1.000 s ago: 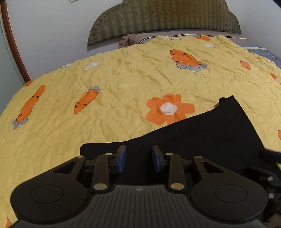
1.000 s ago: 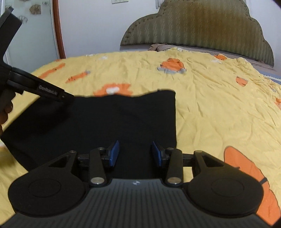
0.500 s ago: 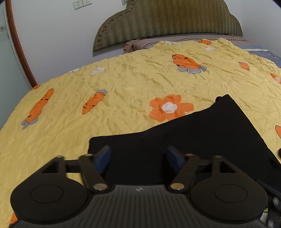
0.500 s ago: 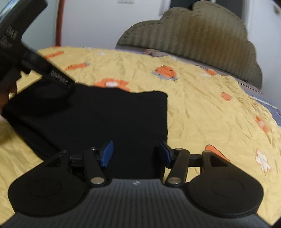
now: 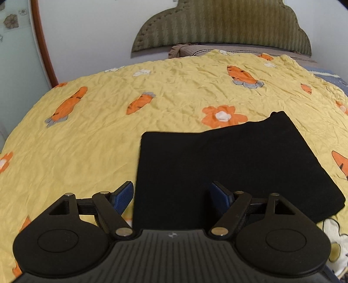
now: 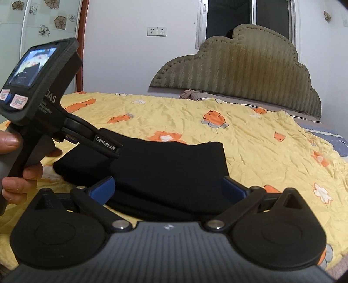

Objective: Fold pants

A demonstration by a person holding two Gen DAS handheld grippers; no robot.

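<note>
The black pants lie folded into a compact rectangle on the yellow bedspread. They also show in the right wrist view. My left gripper is open wide and empty, just above the near edge of the pants. My right gripper is open wide and empty, low over the near right edge of the pants. The left gripper's body and the hand holding it show at the left of the right wrist view, over the pants' left side.
The bedspread has orange carrot and flower prints. A green padded headboard and a pillow stand at the far end. A wall with sockets and a dark window lie behind.
Both grippers have opened wide and drawn back and up from the pants. The pants lie still in the folded rectangle.
</note>
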